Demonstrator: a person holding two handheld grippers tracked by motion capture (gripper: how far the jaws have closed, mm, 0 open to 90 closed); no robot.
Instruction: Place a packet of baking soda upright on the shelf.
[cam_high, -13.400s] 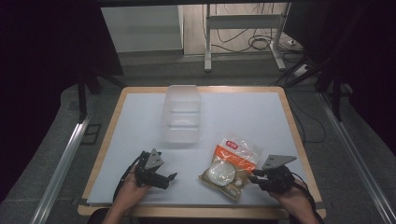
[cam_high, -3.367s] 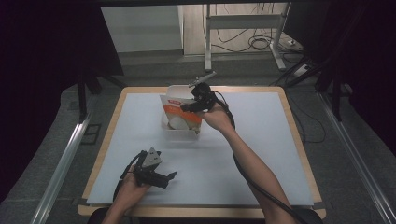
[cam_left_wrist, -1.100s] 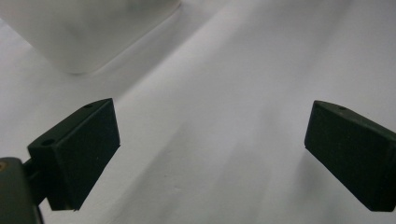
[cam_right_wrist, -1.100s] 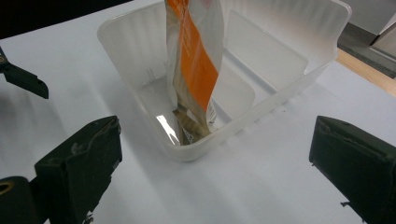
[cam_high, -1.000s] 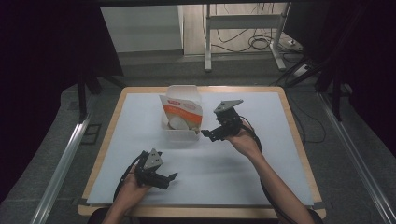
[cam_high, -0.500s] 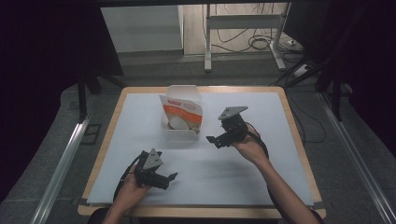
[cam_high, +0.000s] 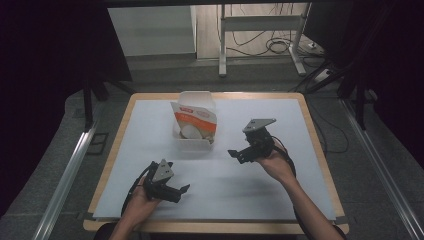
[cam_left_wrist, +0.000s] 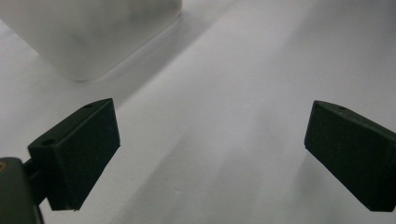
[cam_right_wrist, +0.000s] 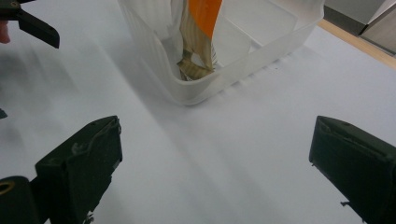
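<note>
Standing upright in clear bin (cam_high: 195, 143): snack bag (cam_high: 196, 125) (stowed); right gripper (cam_high: 241, 152) wide open, empty; left gripper (cam_high: 179, 191) likewise, idle.

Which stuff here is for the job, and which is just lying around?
For the job:
snack bag
clear plastic box holding it
right tongs, open
left tongs, open

Just lying around:
cables on the floor
metal stand behind the table

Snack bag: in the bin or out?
In. The snack bag stands propped inside the clear bin, its top above the rim. The right gripper, jaws open, is apart from it.
</note>
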